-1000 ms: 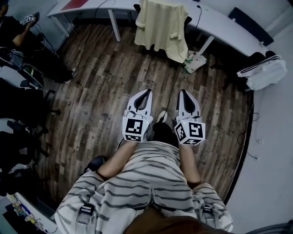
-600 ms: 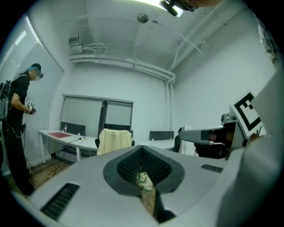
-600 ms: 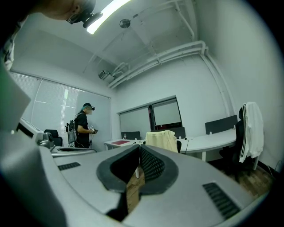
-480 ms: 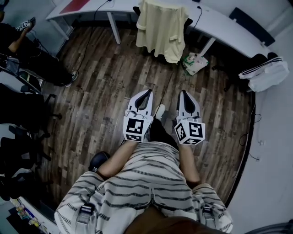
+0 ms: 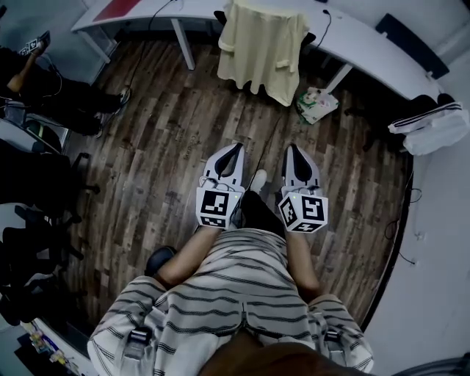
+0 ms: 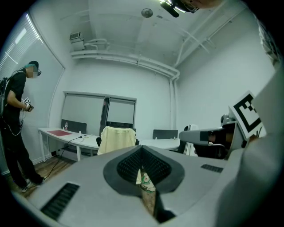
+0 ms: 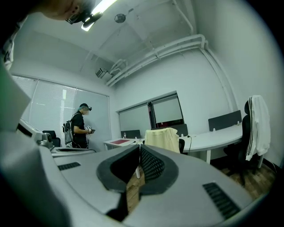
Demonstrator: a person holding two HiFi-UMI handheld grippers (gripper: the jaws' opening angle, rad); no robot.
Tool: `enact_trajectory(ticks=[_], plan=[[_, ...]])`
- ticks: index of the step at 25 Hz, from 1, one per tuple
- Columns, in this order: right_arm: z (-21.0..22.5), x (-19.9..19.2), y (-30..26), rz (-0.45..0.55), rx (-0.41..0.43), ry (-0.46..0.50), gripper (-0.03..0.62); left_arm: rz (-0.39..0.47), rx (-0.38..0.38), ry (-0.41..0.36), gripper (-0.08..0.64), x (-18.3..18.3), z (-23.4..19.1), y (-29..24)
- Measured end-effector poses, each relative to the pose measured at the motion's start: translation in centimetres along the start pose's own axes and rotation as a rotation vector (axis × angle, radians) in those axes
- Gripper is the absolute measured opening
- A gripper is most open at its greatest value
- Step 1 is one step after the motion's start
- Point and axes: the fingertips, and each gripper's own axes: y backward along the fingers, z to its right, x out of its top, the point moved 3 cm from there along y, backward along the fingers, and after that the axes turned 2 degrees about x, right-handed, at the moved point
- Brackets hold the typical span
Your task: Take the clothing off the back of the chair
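A pale yellow garment (image 5: 263, 48) hangs over the back of a black chair (image 5: 220, 16) at the white desk, top centre of the head view. Both grippers are held side by side above the wooden floor, well short of the chair and pointing at it. The left gripper (image 5: 237, 150) is shut with nothing in it, and so is the right gripper (image 5: 291, 150). In the left gripper view the garment (image 6: 117, 138) shows beyond the shut jaws, just left of their line. The right gripper view has the garment (image 7: 162, 138) a little to the right.
A long white desk (image 5: 367, 44) curves across the back. A patterned bag (image 5: 317, 104) lies on the floor by a desk leg. A white jacket with black stripes (image 5: 433, 125) hangs over a chair at right. A person (image 5: 44, 88) and dark chairs (image 5: 29, 183) are at left.
The chair with the garment and the floor have slid down the head view, so it is nearer. Both grippers stayed shut, side by side.
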Motion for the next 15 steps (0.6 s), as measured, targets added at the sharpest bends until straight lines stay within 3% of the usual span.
enact_trajectory(ticks=[15], plan=[[5.4, 1.2, -12.0, 0.019, 0.058, -0.020, 0.020, 0.003, 0.056, -0.015, 0.023, 0.6, -4.7, -11.9]])
